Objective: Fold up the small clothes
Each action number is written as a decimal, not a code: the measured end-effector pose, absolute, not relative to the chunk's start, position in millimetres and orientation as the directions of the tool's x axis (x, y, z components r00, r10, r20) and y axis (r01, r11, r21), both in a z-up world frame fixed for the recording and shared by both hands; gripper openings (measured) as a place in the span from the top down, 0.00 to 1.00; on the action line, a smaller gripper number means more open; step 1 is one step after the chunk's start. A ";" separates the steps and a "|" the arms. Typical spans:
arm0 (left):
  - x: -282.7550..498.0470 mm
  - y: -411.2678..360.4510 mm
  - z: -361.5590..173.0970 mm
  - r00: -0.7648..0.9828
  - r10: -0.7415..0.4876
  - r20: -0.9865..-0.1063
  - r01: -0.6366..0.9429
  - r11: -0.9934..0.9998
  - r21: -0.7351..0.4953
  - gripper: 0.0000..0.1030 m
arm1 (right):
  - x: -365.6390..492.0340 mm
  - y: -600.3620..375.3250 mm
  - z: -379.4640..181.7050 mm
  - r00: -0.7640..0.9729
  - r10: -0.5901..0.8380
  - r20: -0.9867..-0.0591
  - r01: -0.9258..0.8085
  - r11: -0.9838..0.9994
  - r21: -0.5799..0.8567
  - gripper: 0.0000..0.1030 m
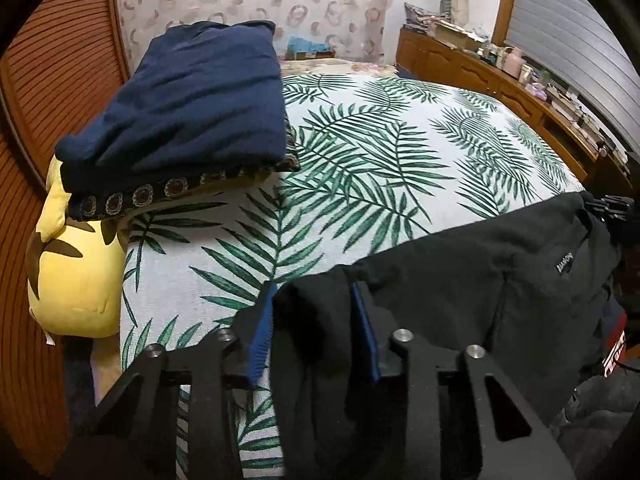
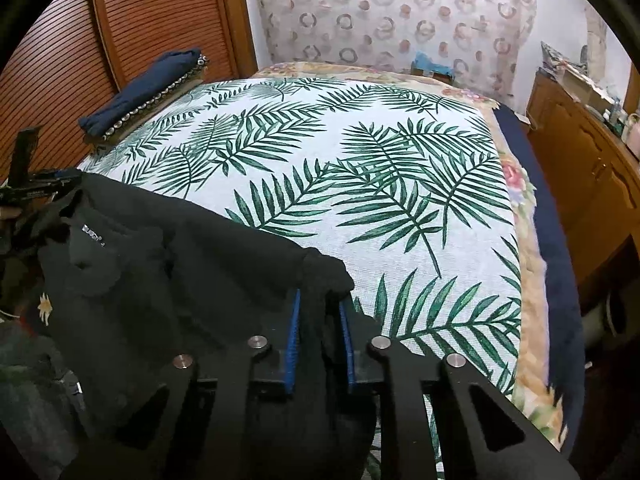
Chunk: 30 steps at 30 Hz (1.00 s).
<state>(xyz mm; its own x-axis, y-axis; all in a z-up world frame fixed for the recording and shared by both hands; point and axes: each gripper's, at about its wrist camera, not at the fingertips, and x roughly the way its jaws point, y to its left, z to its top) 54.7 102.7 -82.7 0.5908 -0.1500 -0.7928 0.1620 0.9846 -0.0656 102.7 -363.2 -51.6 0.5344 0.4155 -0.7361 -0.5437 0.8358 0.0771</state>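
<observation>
A black garment [image 1: 460, 276] with a small white label is stretched between both grippers over the near edge of the bed. My left gripper [image 1: 312, 292] is shut on its left corner, with black cloth bunched between the blue pads. My right gripper [image 2: 320, 300] is shut on its right corner in the same way. The garment also shows in the right wrist view [image 2: 160, 248], hanging to the left. The left gripper's tip shows there at the far left [image 2: 36, 188].
The bed has a white cover with green palm leaves [image 2: 360, 168]. A folded navy garment [image 1: 188, 96] lies on a patterned cloth at the far left, over a yellow plush toy [image 1: 76, 276]. A wooden cabinet [image 2: 580, 168] stands right, slatted wooden doors [image 2: 152, 12] left.
</observation>
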 end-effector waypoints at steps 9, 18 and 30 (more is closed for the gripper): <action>12.0 98.5 -45.8 0.724 -0.185 -0.665 0.131 0.983 -0.131 0.88 | 57.7 -373.0 -17.5 0.637 0.485 -0.599 -0.517 0.845 0.135 0.90; -68.9 92.7 34.9 0.851 -0.207 -0.483 0.165 0.978 -0.128 0.88 | -11.7 -390.9 50.1 0.713 0.507 -0.484 -0.531 0.841 0.100 0.90; -104.1 101.9 121.2 0.926 -0.227 -0.302 0.205 0.973 -0.104 0.88 | -94.2 -411.5 124.5 0.763 0.574 -0.296 -0.587 0.808 0.053 0.91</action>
